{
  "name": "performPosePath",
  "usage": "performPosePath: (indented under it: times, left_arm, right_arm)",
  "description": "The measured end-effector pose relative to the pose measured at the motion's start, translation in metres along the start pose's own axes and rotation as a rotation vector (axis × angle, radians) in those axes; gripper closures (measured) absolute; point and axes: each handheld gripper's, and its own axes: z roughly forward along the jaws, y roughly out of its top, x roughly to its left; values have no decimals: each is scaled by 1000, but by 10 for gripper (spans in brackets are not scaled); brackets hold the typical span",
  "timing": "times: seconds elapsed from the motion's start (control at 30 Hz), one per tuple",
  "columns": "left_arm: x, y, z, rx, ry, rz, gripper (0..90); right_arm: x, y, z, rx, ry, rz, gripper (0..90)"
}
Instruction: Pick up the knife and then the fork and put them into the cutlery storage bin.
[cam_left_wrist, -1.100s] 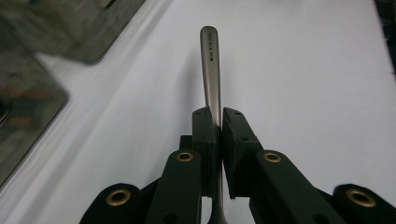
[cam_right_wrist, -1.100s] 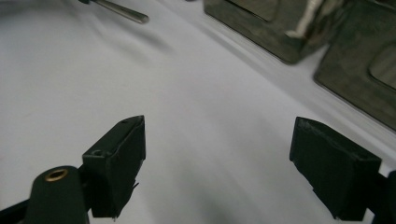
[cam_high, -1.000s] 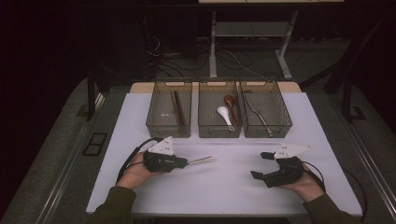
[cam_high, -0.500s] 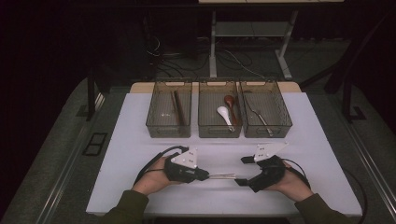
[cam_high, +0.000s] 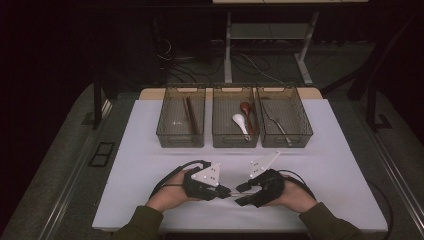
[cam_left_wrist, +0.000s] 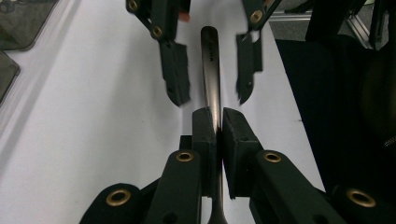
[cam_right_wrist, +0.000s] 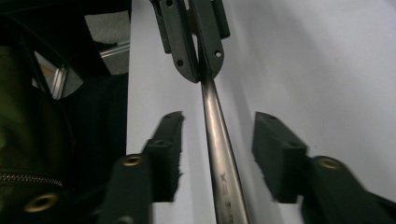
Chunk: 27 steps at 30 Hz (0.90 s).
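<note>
Your left claw (cam_left_wrist: 218, 135) clamps the metal handle (cam_left_wrist: 211, 70); your right claw (cam_right_wrist: 217, 154), closing, straddles it untouched, nearer you than three bins (cam_high: 234, 137).

The left tool (cam_left_wrist: 218, 135) is clamping a metal handle (cam_left_wrist: 211, 70) lying along the white tabletop (cam_left_wrist: 93, 116); the right tool (cam_left_wrist: 211, 88) is closing, jaws flanking the handle's end without touching.

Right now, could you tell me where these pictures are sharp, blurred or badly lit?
High view: the white table is evenly lit, the room behind is almost black, and the metal utensil between the tools is hard to make out. Left gripper view: the utensil handle is crisp with glare; the right tool ahead is slightly smeared. Right gripper view: its own jaw edges are motion-blurred, as they have just been closing around the handle.
</note>
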Motion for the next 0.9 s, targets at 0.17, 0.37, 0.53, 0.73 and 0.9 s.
performPosePath:
  times: [0.17, 0.37, 0.53, 0.73, 0.9]
  left_arm:
    - [-1, 0, 0, -1, -3, -1, 838]
    - [-1, -1, -1, 5, -3, -3, 837]
    - [0, -3, -1, -3, -2, -18, 856]
    - [3, -8, 0, -6, 12, -46, 718]
    - [5, -14, -7, -52, 56, -118, 545]
  right_arm:
    - [-3, 5, 9, 24, 28, -1, 706]
    - [-1, 9, 14, 49, 47, -21, 814]
    - [-1, 9, 14, 46, 50, -23, 867]
    - [-2, 8, 12, 42, 22, -27, 866]
    - [-5, 5, 10, 59, -18, -23, 866]
